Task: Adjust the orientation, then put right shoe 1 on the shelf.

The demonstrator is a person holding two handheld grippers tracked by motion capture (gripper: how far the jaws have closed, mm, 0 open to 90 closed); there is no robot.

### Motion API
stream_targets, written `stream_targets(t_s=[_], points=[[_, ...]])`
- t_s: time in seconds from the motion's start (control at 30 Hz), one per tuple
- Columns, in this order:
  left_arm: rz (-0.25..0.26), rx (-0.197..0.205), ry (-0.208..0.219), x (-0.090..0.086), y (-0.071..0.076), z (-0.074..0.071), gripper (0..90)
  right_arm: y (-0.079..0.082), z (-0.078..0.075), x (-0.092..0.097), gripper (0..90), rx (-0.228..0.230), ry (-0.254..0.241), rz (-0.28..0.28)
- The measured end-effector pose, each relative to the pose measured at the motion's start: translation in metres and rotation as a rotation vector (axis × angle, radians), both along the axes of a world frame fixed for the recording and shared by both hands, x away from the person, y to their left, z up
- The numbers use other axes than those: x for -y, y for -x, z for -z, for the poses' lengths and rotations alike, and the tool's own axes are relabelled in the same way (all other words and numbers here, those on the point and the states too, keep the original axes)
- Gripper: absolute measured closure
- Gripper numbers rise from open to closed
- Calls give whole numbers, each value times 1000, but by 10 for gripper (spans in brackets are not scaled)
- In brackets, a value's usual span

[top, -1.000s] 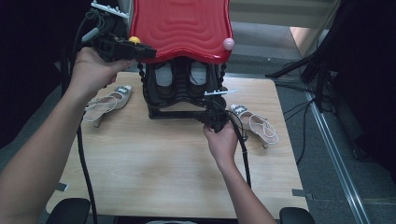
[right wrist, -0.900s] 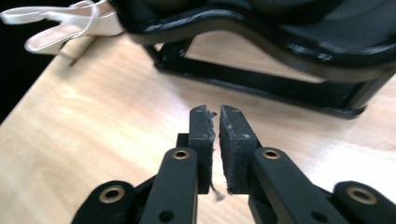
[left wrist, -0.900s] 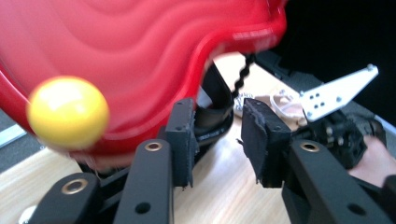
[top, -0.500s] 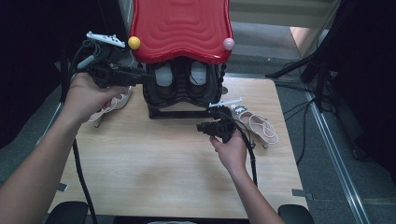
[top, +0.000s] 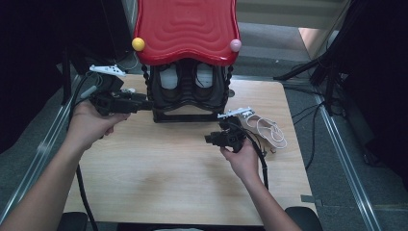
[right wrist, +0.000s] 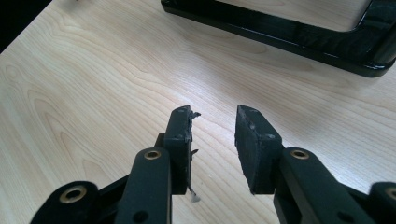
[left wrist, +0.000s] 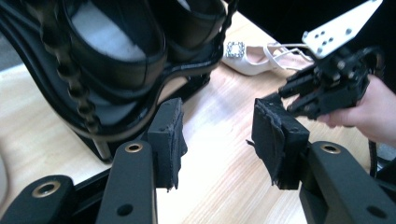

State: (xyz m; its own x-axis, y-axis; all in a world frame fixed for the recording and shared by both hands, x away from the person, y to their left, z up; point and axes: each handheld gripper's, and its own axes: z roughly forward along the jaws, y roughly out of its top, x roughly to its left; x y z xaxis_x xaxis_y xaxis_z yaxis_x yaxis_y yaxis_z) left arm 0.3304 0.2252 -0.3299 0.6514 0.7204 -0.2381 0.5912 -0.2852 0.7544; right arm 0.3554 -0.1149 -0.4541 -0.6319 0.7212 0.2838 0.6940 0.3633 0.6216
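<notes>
On the bench (top: 168, 173), both the left gripper (left wrist: 217, 135) and right gripper (right wrist: 212, 140) are gaping apart, holding nothing. The red lid (top: 185, 29) is hiding most of the black shoes (top: 187, 84) in the rack.

The left gripper (top: 146, 102) has come down from beside the yellow ball to the left foot of the black shoe rack with the wavy red top (top: 186, 29). The right gripper (top: 208, 139) has drawn back from the rack's base, jaws parted over bare wood.
</notes>
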Motion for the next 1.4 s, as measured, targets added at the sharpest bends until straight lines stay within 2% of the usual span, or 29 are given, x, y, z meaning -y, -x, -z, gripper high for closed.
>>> stream_targets(t_s=[0.1,0.27,0.47,0.53,0.7,1.07,1.4], points=[[-8,-14,6,-3,2,14,533,-1,1,2,679,-17,-25,-12],[-16,-28,16,-10,1,36,535,-3,4,6,679,-11,13,-14],[-37,-47,2,-16,-2,62,534,-5,8,13,679,-26,9,-11],[-39,-63,3,-17,-3,70,534,-5,9,16,679,-26,-12,-12],[-45,-72,-6,-18,-5,87,536,-4,13,24,679,-34,-47,2],[-69,-79,-15,-27,-4,104,535,-3,12,33,679,-33,-50,22],[-127,-111,-30,-55,-5,116,535,-1,21,35,676,-55,-43,28]])
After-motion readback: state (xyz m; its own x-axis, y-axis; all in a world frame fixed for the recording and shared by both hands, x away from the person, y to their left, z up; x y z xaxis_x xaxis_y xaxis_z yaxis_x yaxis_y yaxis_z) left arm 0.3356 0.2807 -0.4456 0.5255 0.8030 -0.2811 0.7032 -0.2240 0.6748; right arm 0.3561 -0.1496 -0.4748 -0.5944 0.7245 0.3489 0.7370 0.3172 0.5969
